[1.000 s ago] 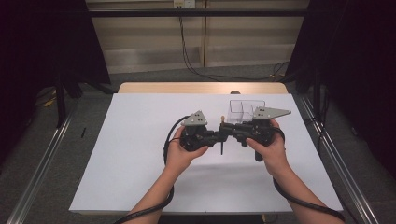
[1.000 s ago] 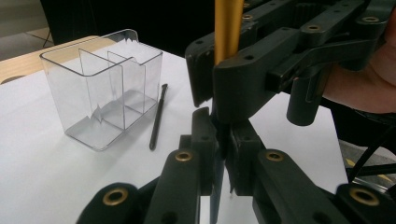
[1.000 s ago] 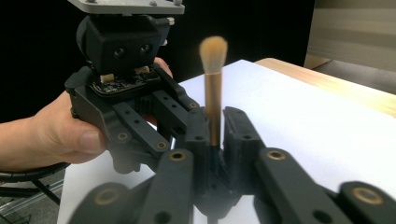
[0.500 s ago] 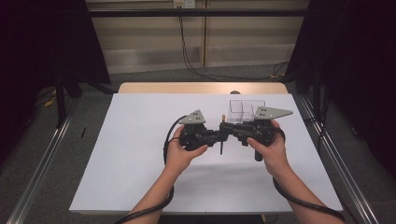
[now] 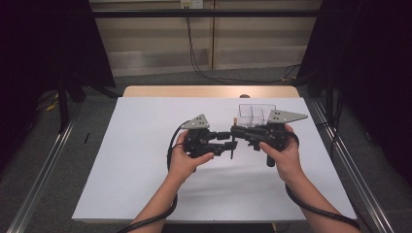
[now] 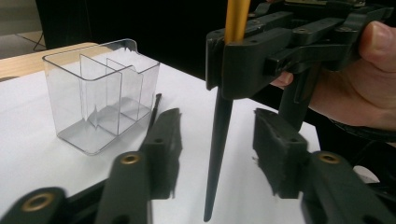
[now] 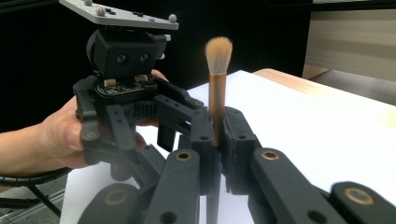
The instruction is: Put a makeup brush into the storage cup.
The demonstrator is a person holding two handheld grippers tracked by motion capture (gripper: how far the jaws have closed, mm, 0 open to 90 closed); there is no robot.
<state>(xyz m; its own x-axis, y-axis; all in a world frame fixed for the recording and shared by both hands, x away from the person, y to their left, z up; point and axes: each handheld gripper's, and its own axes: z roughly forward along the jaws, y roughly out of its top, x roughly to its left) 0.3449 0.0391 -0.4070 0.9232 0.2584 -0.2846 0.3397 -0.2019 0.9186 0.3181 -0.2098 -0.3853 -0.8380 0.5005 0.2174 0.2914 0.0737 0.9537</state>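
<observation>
Upright, the brush [image 7: 217,84] stands clamped in the right gripper [image 7: 215,135], seemingly clear of the left gripper's [image 6: 215,144] parted jaws.

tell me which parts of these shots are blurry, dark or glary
High view: the white table sheet is evenly lit, the room around it nearly black. Left gripper view: its own near jaws are soft, while the clear plastic divided box and the black-and-gold makeup brush look sharper. Right gripper view: its near jaws blur, the brush's tan bristles are crisp against a dark background.
</observation>
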